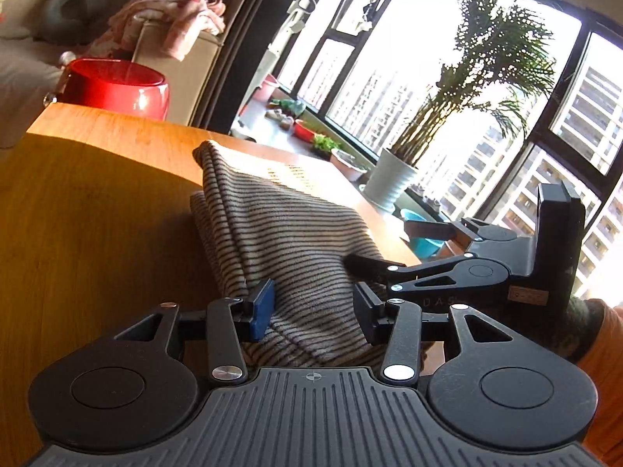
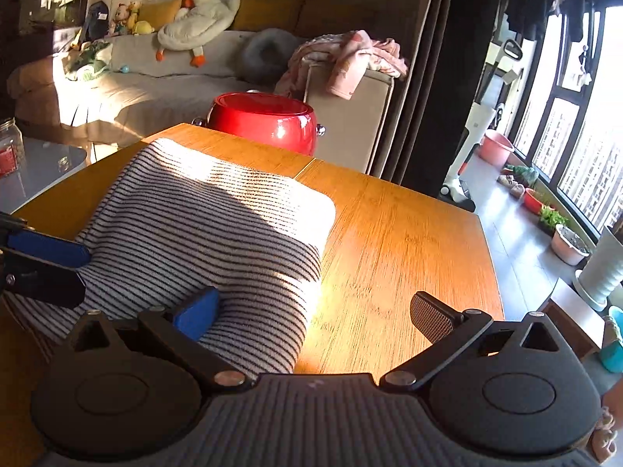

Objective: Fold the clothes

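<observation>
We see the left claw (image 1: 311, 307) half open astride the cloth (image 1: 284, 233), pad contact unclear; the right claw (image 2: 315, 313) gapes wide, its 9 o'clock pad on cloth, on the desk (image 2: 389, 233).

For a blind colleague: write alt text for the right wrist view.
A folded striped garment lies on a sunlit wooden table, with the right tongs open wide over its near edge. A red pot and a sofa sit behind.

Home living room: sofa (image 2: 128, 89), plush duck (image 2: 198, 19), probably high-rise windows (image 1: 389, 78).
</observation>
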`<state>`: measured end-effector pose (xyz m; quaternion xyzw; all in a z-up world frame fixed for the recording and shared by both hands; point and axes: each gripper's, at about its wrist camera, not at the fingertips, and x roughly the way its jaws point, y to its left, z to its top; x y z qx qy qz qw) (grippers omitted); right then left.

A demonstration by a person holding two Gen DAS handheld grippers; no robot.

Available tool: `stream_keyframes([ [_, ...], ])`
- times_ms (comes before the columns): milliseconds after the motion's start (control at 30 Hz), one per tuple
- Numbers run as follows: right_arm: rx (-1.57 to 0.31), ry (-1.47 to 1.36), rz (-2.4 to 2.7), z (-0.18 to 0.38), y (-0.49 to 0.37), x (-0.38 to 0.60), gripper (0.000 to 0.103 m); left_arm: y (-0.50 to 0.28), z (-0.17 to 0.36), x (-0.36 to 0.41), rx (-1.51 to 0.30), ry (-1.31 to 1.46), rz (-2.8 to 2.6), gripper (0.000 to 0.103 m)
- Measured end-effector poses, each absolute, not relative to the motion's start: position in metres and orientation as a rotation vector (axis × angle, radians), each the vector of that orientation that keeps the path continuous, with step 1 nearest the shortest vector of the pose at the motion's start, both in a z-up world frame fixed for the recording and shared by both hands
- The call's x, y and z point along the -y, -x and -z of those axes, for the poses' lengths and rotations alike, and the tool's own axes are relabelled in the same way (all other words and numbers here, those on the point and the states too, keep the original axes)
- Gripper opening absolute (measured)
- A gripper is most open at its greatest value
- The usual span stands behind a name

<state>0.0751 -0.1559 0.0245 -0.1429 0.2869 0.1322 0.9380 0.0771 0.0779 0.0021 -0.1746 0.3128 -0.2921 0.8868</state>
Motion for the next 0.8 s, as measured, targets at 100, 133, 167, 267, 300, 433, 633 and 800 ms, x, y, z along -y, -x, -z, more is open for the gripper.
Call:
stream_keyframes([
  [100, -0.528, 0.357, -0.284, -0.039, -0.063, 0.144, 0.103, -0.086, -0.014, -0.098, -0.639, 0.484, 0.613, 0.050],
  [133, -0.523, 0.326, -0.327, -0.045, -0.057, 0.142, 0.103, -0.089, -0.020, -0.103, -0.620, 0.487, 0.592, 0.051],
  [167, -0.519, 0.288, -0.375, -0.051, -0.052, 0.141, 0.103, -0.093, -0.024, -0.107, -0.607, 0.488, 0.574, 0.051],
  [267, -0.500, 0.229, -0.460, -0.058, -0.041, 0.125, 0.103, -0.106, -0.034, -0.108, -0.595, 0.483, 0.561, 0.051],
  [300, -0.511, 0.242, -0.479, -0.055, -0.041, 0.116, 0.103, -0.110, -0.036, -0.106, -0.594, 0.474, 0.569, 0.051],
  [433, -0.561, 0.352, -0.496, -0.019, -0.041, 0.083, 0.103, -0.126, -0.037, -0.082, -0.601, 0.389, 0.607, 0.053],
  [633, -0.515, 0.377, -0.501, -0.021, -0.027, 0.086, 0.103, -0.168, -0.006, -0.068, -0.674, 0.394, 0.570, 0.051],
  [800, -0.537, 0.268, -0.503, -0.032, -0.022, 0.117, 0.103, -0.174, 0.006, -0.066, -0.678, 0.384, 0.565, 0.051],
])
